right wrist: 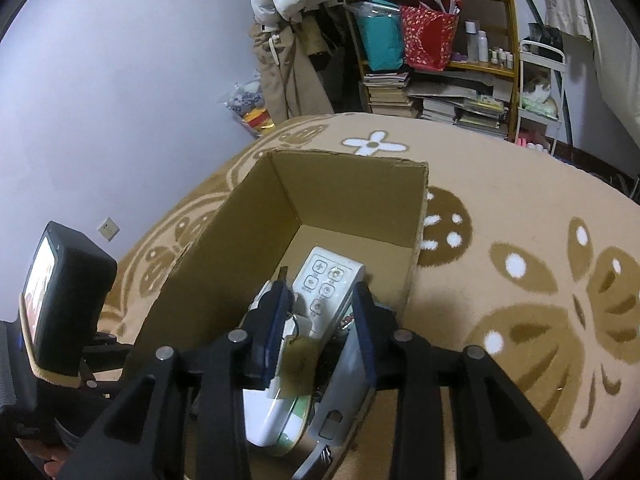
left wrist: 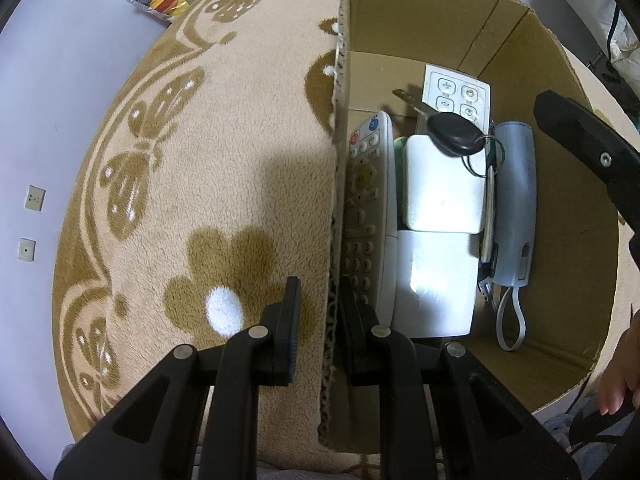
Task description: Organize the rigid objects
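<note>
An open cardboard box [left wrist: 400, 20] stands on a patterned rug. Inside lie a long white remote [left wrist: 366, 208], two white adapter blocks [left wrist: 440, 184], a black car key [left wrist: 454, 134] on a ring, a small white four-button remote [left wrist: 456, 94] and a pale blue device [left wrist: 516, 200] with a strap. My left gripper [left wrist: 320, 312] is open and straddles the box's left wall, one finger outside, one inside. My right gripper [right wrist: 320, 308] hangs open just above the contents, over the small remote [right wrist: 326, 284] and the adapter [right wrist: 264, 412], holding nothing.
The beige rug [left wrist: 208, 200] with brown butterflies and flowers surrounds the box [right wrist: 348, 200]. A shelf [right wrist: 440, 80] with books and bags stands behind it by the wall. Wall sockets [left wrist: 35, 198] sit low on the left. A person's fingers [left wrist: 616, 384] show at the right edge.
</note>
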{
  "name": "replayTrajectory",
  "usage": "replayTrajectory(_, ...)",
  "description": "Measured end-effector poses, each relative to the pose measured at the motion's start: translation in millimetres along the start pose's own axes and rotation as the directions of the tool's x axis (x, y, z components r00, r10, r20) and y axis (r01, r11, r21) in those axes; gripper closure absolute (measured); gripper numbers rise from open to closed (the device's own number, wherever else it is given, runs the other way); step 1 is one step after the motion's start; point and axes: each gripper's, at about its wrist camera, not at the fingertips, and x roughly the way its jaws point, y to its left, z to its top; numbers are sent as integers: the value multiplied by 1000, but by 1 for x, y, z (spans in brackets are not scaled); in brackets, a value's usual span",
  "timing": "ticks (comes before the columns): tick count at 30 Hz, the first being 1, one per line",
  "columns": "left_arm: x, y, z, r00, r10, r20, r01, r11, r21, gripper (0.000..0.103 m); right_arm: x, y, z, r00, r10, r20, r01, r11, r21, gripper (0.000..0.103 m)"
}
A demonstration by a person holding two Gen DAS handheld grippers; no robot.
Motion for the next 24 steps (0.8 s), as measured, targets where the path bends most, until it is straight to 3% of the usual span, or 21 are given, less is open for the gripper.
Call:
replayTrajectory(5,-2,2,-1,1000,7,5,-7,1000,-4,82,-8,12,0,1000,6,-20,-7,1000,-25,37)
replayTrajectory(14,-25,-2,-7,998,23,65,-24,1000,2,82,-25,9,-2,1000,5,-30,-5,1000,2,32)
replayTrajectory(15,-28,-3,-8,997,28,72,-29,1000,7,82,-27,9,-2,1000,1,-31,-1,1000,0,29)
replayTrajectory(17,-35,-5,-10,995,34,93,-35,999,14,82,-35,8,-5,998,-49,-30,49,999,-5,11)
replayTrajectory(22,-62,-11,-14,986,11,167,-16,999,28,81,-58,-8,-12,995,-94,-25,95,995,34,9)
replayTrajectory(24,-71,-14,-16,981,11,196,-19,999,36,73,-67,-16,-14,992,-123,-22,124,991,53,4)
